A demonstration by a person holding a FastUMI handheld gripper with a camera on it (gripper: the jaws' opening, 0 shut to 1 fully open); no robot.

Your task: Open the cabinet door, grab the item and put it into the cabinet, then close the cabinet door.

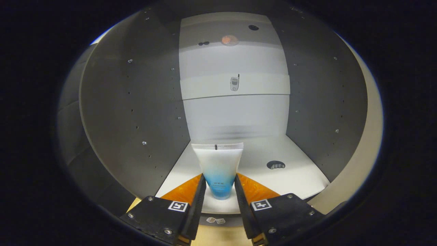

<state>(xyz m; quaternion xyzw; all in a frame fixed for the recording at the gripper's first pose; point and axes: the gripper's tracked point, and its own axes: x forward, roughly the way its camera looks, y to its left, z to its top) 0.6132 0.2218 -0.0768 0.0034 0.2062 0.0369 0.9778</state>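
Tube stands upright between the fingers of the gripper, which press on both its sides at the lower end. It sits at the front edge of the cabinet floor. Side walls stand well apart. Beyond-right lies a dark object; a small phone rests on the shelf above.

One tube, one cabinet

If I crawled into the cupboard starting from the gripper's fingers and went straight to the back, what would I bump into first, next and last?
gripper shut on the tube → bare cabinet floor behind the tube → back wall → the little phone-shaped object higher up against that wall.
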